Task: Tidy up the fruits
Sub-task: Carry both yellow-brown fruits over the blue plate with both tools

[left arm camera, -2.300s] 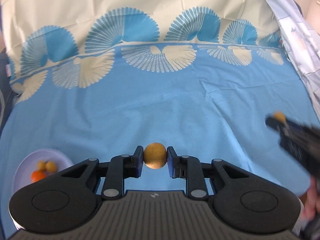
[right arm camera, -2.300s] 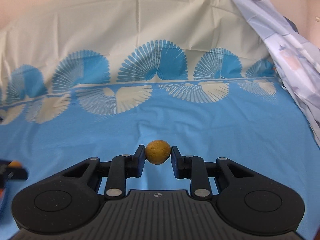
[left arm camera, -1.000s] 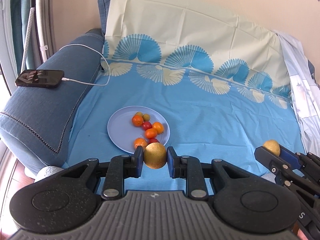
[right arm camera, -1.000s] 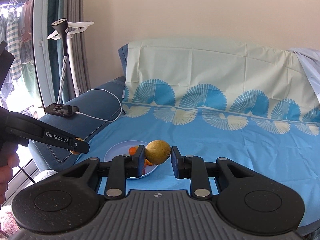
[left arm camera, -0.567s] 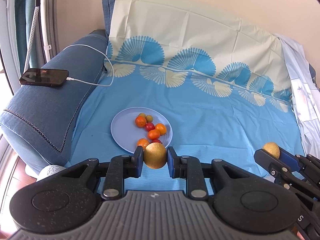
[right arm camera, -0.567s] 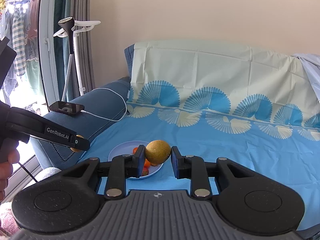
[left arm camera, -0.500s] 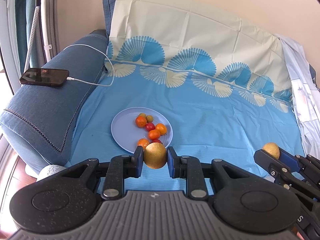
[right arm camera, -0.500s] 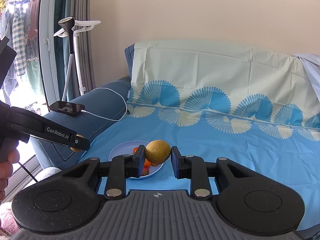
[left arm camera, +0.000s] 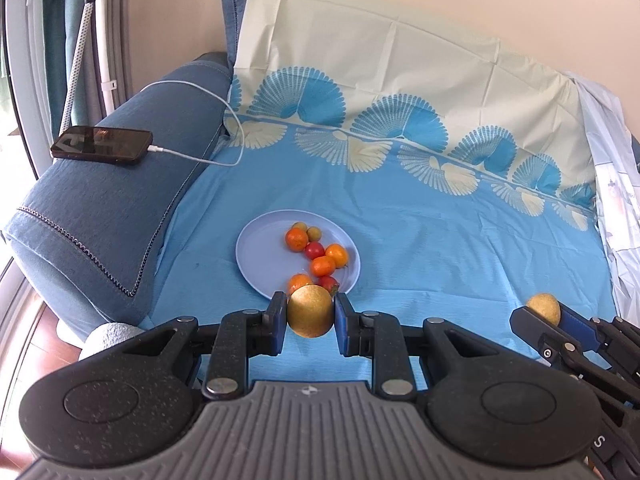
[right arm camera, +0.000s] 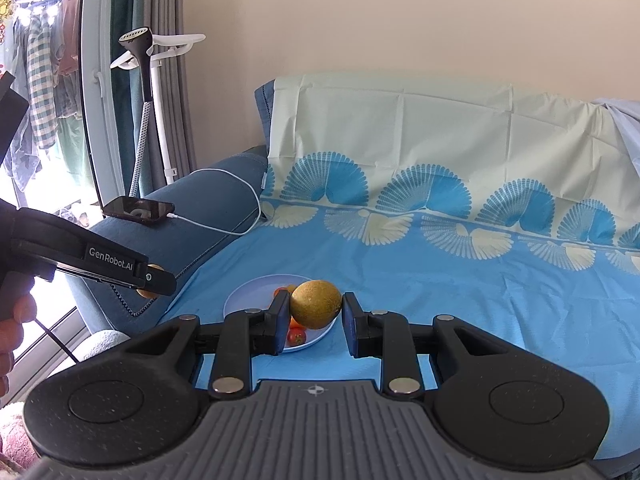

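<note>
Blue sofa [left arm camera: 100, 208] covered by a blue sheet [left arm camera: 440, 248] with a pale fan pattern, set against a plain beige wall. On the sheet, near the left armrest, lies a pale blue plate [left arm camera: 260, 256] carrying a cluster of small fruits [left arm camera: 316, 254], orange, red and yellow-green, grouped toward its right half. A black phone [left arm camera: 102, 145] rests on the armrest, with a white cable [left arm camera: 224, 120] plugged in and looping toward the sofa back. The left gripper [left arm camera: 311, 317] is clamped on a round golden-brown fruit [left arm camera: 311, 316], both pads pressed against its sides; it hangs above the sheet at the plate's near edge. The right gripper [right arm camera: 316, 312] pinches a second yellow-brown fruit [right arm camera: 316, 304] in the same manner, seen in front of the plate in its own view, and appears at the right edge of the left wrist view, well apart from the plate. A hand [right arm camera: 14, 328] shows at the left edge of the right wrist view. A white garment steamer stand [right arm camera: 156, 92] stands by the window curtain behind the armrest.
</note>
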Demonstrator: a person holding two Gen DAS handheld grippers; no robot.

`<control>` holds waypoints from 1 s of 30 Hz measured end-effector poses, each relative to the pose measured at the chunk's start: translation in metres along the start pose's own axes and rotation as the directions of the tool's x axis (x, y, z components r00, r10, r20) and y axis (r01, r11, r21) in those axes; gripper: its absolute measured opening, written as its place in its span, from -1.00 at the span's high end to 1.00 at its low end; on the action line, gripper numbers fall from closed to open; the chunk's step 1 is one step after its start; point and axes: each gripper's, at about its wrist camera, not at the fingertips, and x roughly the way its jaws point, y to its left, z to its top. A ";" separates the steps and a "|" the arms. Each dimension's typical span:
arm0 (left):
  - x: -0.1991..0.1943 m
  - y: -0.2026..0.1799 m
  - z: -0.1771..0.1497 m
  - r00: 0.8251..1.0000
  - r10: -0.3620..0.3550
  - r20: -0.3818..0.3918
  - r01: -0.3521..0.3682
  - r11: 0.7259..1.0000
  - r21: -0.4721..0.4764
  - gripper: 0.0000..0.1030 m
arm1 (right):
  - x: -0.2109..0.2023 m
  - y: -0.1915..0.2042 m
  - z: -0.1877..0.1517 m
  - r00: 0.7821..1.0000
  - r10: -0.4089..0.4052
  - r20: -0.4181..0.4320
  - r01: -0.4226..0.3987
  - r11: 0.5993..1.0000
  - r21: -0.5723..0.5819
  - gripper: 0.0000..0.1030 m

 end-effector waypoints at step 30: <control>0.094 0.049 0.051 0.993 0.072 -0.092 -0.080 0.993 -0.091 0.47 | 0.117 0.013 0.013 0.984 0.065 -0.165 -0.069 0.997 -0.020 0.44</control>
